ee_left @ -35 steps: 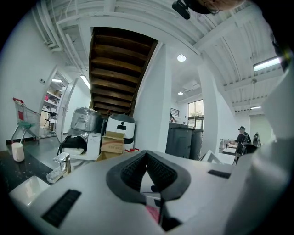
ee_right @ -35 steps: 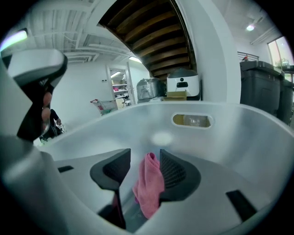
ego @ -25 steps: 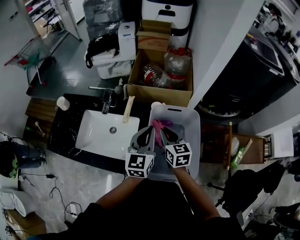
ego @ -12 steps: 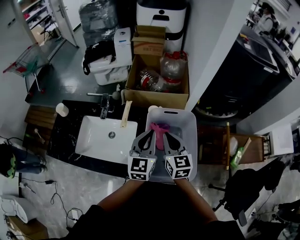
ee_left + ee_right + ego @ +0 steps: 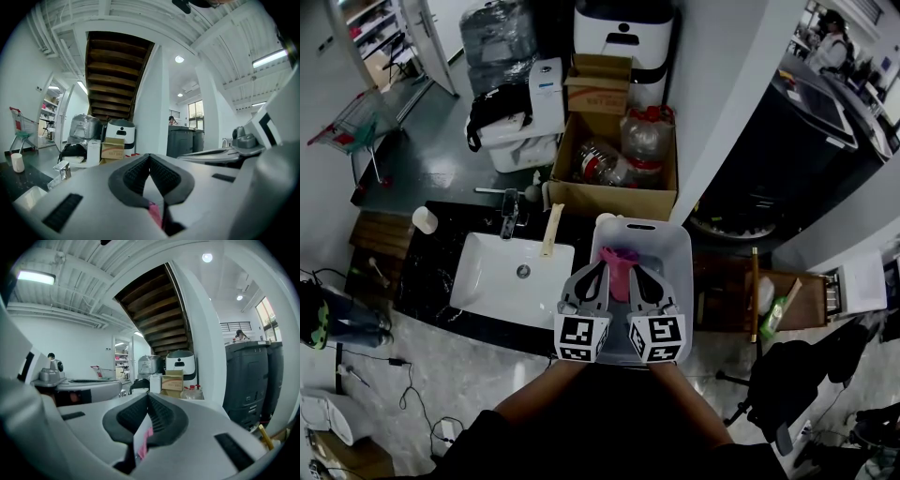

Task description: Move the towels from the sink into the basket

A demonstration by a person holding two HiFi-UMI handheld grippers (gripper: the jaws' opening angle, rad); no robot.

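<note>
You hold the pink towel [image 5: 622, 265] bunched up between your two claws, with a strip pinched in the left claw [image 5: 602, 270] and another in the right claw [image 5: 635, 273]. The pale basket [image 5: 678, 246] sits directly beneath them, and the white sink [image 5: 492, 281] lies just left of your left claw.

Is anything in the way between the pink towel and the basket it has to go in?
No, nothing visible. The left gripper and the right gripper both pinch the pink towel, and it hangs right over the open basket, with nothing in between.
</note>
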